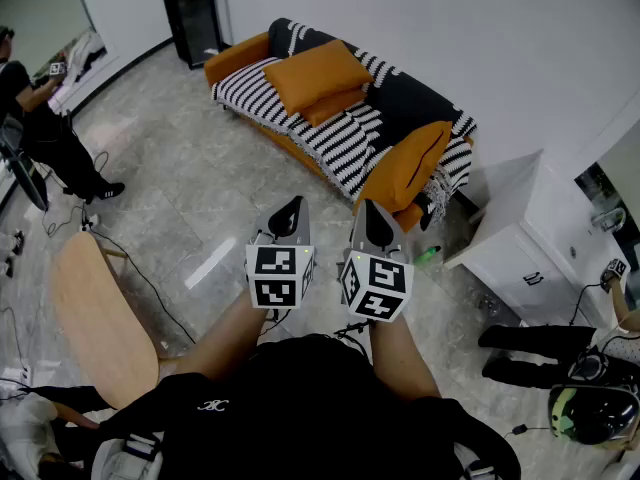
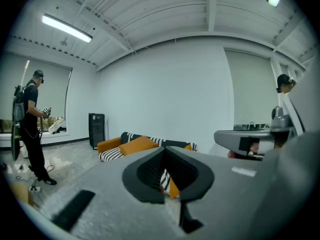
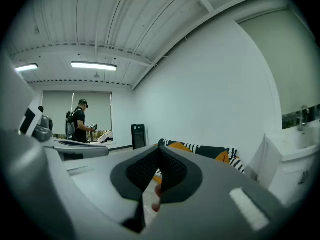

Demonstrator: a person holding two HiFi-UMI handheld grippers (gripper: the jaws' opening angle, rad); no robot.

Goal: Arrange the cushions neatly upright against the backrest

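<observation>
An orange sofa (image 1: 240, 60) draped with a black-and-white striped throw (image 1: 330, 138) stands against the far wall. A large orange cushion (image 1: 315, 73) lies tilted on its seat on top of a second one (image 1: 338, 106). A third orange cushion (image 1: 408, 165) leans at the right end, and a black cushion (image 1: 412, 98) rests by the backrest. Both grippers are held side by side in front of me, well short of the sofa. My left gripper (image 1: 290, 210) and right gripper (image 1: 377, 220) are both shut and empty. The sofa (image 2: 135, 145) shows far off in the left gripper view and again (image 3: 200, 151) in the right gripper view.
A black cabinet (image 1: 193, 18) stands left of the sofa and a white cabinet (image 1: 515, 243) to its right. A wooden table (image 1: 95, 318) is at my left, with cables on the floor. A person (image 1: 45, 128) stands at far left; someone's legs (image 1: 530, 353) and a helmet (image 1: 590, 413) are at right.
</observation>
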